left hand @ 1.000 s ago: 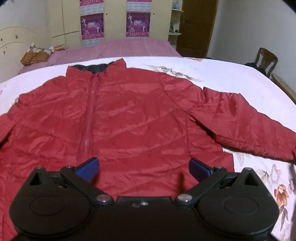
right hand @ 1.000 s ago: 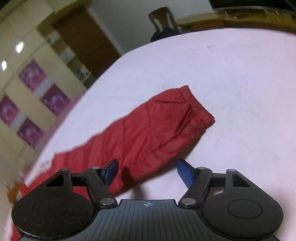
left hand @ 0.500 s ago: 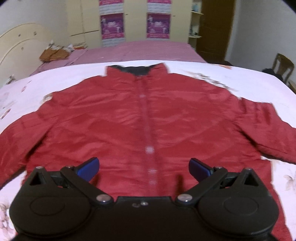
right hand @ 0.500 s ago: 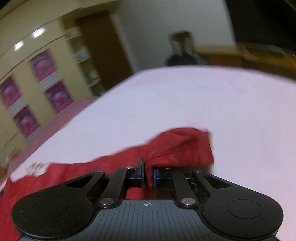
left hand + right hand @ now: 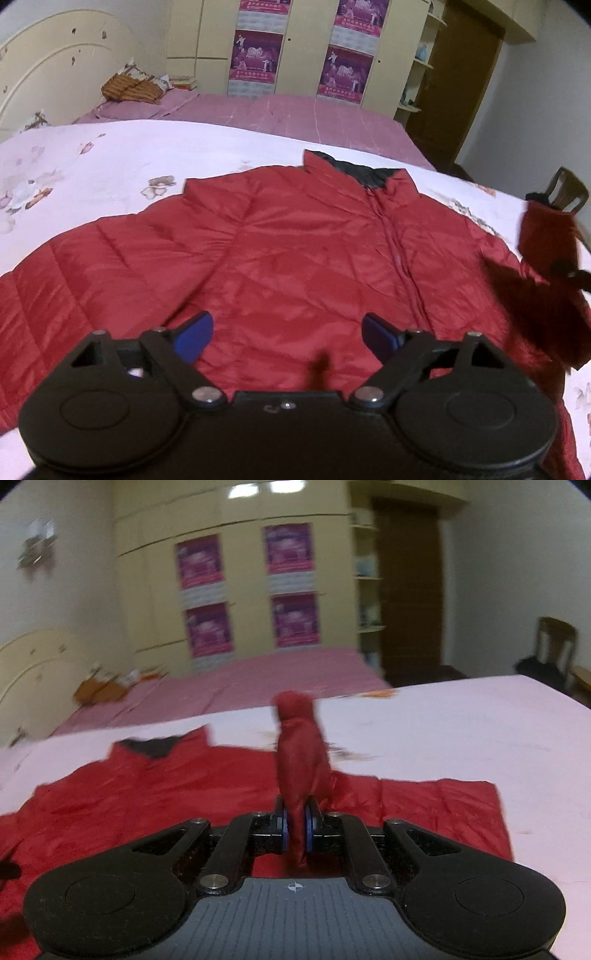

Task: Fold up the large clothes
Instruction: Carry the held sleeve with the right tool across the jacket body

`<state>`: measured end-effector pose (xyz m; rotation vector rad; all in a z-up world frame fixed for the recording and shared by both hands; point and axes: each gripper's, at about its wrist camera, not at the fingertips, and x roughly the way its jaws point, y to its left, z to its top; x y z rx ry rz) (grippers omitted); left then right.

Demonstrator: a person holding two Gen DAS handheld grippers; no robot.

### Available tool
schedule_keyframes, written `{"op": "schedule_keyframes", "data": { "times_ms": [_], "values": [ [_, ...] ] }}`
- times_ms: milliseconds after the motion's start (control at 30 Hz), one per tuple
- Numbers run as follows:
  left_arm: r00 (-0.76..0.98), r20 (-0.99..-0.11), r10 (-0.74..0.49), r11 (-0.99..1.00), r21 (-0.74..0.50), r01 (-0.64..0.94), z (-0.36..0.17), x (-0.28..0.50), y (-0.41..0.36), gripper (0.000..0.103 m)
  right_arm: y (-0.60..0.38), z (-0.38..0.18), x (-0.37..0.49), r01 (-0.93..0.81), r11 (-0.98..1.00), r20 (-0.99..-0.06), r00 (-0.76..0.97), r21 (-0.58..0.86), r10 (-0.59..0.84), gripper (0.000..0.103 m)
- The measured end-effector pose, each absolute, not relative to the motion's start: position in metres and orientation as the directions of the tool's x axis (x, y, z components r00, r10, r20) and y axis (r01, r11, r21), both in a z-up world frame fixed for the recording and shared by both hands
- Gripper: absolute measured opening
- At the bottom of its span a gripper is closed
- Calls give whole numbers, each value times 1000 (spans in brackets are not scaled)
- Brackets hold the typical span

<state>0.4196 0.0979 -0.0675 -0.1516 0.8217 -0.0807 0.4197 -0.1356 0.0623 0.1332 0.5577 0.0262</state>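
Observation:
A red quilted jacket lies front up on the white floral sheet, dark collar at the far side. My left gripper is open and empty, hovering over the jacket's lower front. My right gripper is shut on the jacket's right sleeve and holds it lifted above the jacket body. The lifted sleeve also shows at the right edge of the left wrist view.
A second bed with a pink cover stands behind, with a wardrobe with purple posters and a brown door. A wooden chair is at the right. Folded orange cloth lies on the far bed.
My right gripper closed on the sleeve cuff and lifted it up and over toward the jacket body. My left gripper stayed open and swung left across the jacket.

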Motion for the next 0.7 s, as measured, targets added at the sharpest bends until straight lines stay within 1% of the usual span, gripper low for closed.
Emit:
{"op": "schedule_keyframes", "data": {
  "times_ms": [133,400,467,633,667,700],
  "values": [
    [679,-714,-169,975,-221,10,-70,420,121,83,-86,46,425,-73,991,-554,824,110,122,8],
    [684,-686,-247,946,-325,15,-73,419,154,82,-25,1,463,-243,966,-629,737,92,245,8],
    [695,-668,-266,938,-346,26,-72,417,159,82,-6,-9,465,-275,957,-641,718,94,270,8],
    [692,-656,-301,918,-396,25,-72,421,164,82,17,-22,463,-319,939,-658,682,124,319,9],
    [690,-651,-316,911,-411,29,-73,423,163,86,20,-23,463,-339,933,-658,677,121,331,9],
    [691,-641,-333,903,-429,37,-73,425,162,100,25,-24,461,-353,930,-660,676,100,328,10]
  ]
}}
